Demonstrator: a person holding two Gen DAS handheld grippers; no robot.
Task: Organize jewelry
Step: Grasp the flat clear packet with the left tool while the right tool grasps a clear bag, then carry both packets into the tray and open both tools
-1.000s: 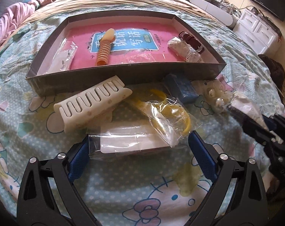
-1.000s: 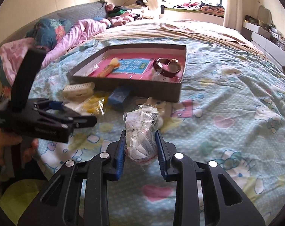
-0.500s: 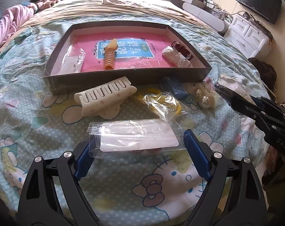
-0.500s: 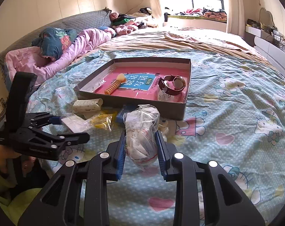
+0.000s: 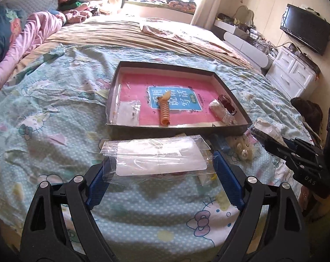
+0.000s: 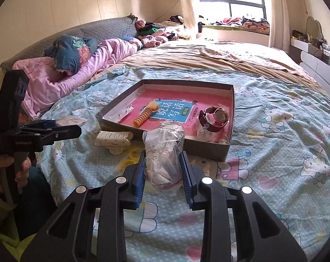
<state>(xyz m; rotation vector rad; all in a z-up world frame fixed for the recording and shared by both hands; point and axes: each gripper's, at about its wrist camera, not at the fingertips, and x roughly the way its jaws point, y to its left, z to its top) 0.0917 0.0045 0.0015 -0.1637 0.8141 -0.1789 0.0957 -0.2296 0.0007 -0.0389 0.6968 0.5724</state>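
My left gripper (image 5: pixel 162 170) is shut on a flat clear bag (image 5: pixel 160 159) with a white card inside, held by its two ends above the bedspread. The jaws stand wide across it. The same gripper (image 6: pixel 75 128) shows at the left of the right wrist view, in a person's hand. My right gripper (image 6: pixel 163 170) is shut on a crumpled clear packet (image 6: pixel 165 150) of white pieces. Ahead lies the dark grey tray (image 5: pixel 178 128) with a pink book inside, an orange spiral hair tie (image 5: pixel 165 111), a small clear bag (image 5: pixel 130 111), a white beaded packet (image 5: pixel 221 111) and a brown watch (image 6: pixel 215 118).
On the bedspread in front of the tray (image 6: pixel 208 150) lie a white hair claw (image 6: pixel 113 140), a yellow hoop (image 6: pixel 130 155) and some pearl pieces (image 5: pixel 241 150). Pink bedding (image 6: pixel 77 72) is heaped at the far left. White drawers (image 5: pixel 293 76) stand to the right.
My left gripper has lifted the flat clear bag off the bed and raised it toward the tray; the hair claw and yellow hoop dropped out of its view. The right gripper rose slightly with its packet.
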